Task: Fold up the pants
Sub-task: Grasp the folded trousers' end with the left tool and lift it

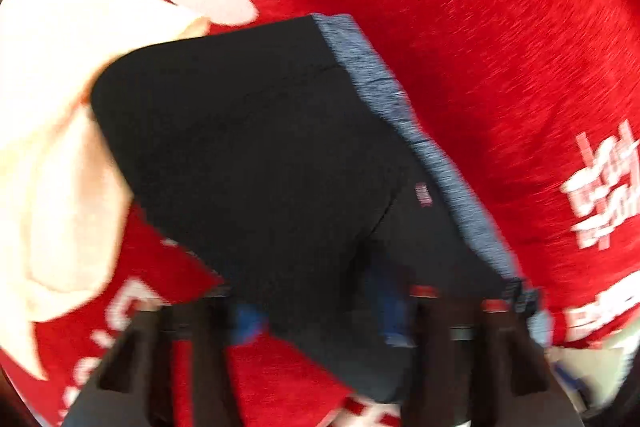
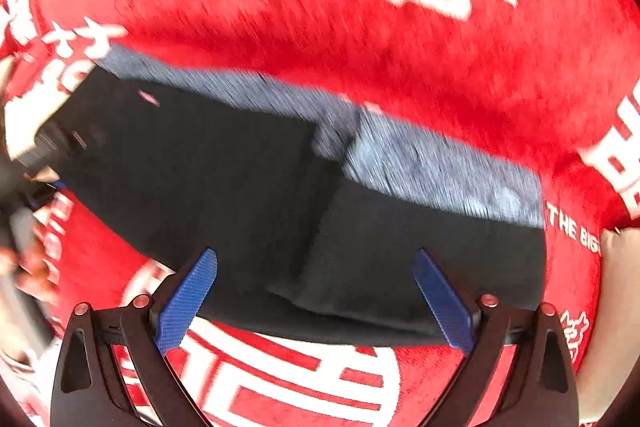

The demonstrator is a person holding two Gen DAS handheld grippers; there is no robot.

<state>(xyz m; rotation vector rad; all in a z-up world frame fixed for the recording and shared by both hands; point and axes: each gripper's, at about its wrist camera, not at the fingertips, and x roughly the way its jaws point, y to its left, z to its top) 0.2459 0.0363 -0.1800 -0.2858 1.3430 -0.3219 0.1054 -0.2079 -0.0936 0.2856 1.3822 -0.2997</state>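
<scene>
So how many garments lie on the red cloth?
2 that I can see. The black pants with a grey waistband lie in the middle, over the red cloth. A cream garment lies beside them at the left wrist view's left edge. Others may be out of view.

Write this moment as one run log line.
black pants with grey waistband: folded on red printed cloth | right gripper: open | left gripper: state unclear
</scene>
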